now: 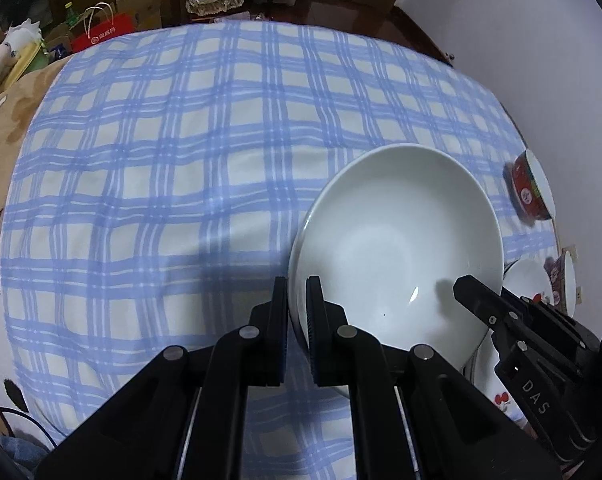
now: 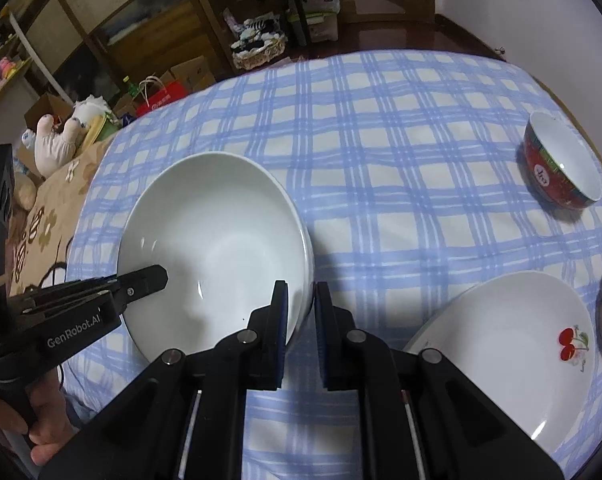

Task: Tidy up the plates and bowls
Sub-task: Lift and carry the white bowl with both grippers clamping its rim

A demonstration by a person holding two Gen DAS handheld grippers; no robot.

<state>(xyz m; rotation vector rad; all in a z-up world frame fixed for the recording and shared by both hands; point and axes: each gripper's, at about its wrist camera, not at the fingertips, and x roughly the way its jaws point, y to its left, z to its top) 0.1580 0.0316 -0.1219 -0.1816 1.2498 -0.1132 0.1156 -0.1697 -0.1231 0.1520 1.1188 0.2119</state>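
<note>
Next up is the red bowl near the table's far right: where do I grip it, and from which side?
Take the red bowl by its rim, one finger inside and one outside, as both grippers now hold the big white bowl. It stands upright and open on the checked cloth, apart from the cherry plate. Coming from above on its near side with the right gripper looks best.

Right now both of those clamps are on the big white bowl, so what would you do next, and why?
Probably lift the white bowl and carry it toward the cherry plate. The left gripper and right gripper each straddle its rim on opposite sides, so it looks held.
</note>
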